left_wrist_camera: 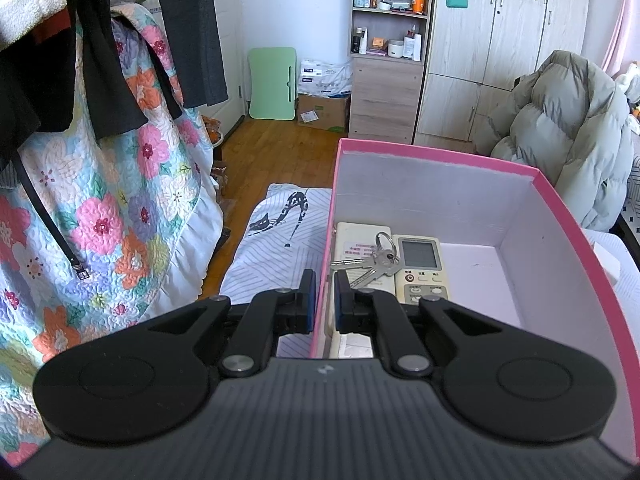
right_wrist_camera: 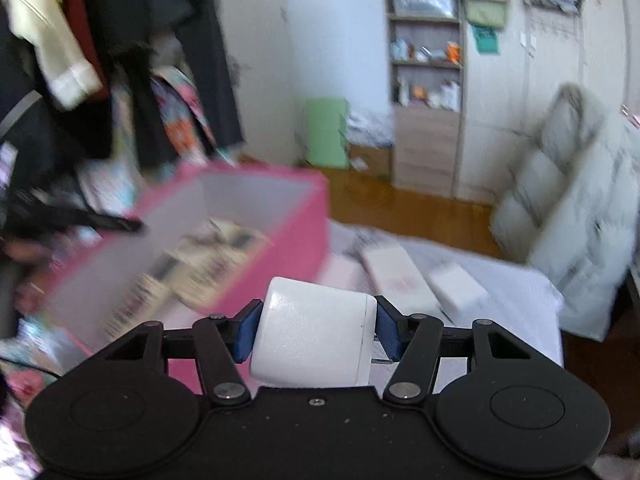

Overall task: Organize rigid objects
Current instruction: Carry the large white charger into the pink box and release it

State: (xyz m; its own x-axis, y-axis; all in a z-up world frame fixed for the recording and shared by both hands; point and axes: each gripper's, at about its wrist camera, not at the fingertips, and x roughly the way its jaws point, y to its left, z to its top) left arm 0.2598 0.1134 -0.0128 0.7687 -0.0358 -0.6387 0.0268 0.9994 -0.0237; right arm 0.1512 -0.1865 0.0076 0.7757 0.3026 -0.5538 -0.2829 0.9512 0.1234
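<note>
My left tool (left_wrist_camera: pixel 325 300) was clamped on the near-left wall of the pink box (left_wrist_camera: pixel 440 160), one pad outside and one inside. In the box, at the left end, lay two remotes: a plain cream one (left_wrist_camera: pixel 356 240) and, just beside it at 3 o'clock, one with a screen (left_wrist_camera: pixel 420 264). A bunch of keys (left_wrist_camera: pixel 372 260) rested across both. The right half of the box floor was bare.

My right tool (right_wrist_camera: pixel 316 326) gripped a white charger (right_wrist_camera: pixel 316 332) by its sides, both blue pads (right_wrist_camera: pixel 246 332) pressed on it, with metal prongs showing by the right pad. That view was blurred. From there the box (right_wrist_camera: pixel 280 216) sat at 10 o'clock of the charger, and two white blocks, a long one (right_wrist_camera: pixel 400 276) and a shorter one (right_wrist_camera: pixel 456 288), lay on the bed cover (right_wrist_camera: pixel 520 300) at 1 o'clock. A puffy coat (right_wrist_camera: pixel 568 200) hung at 2 o'clock, and a shelf (right_wrist_camera: pixel 426 80) stood at 12.
</note>
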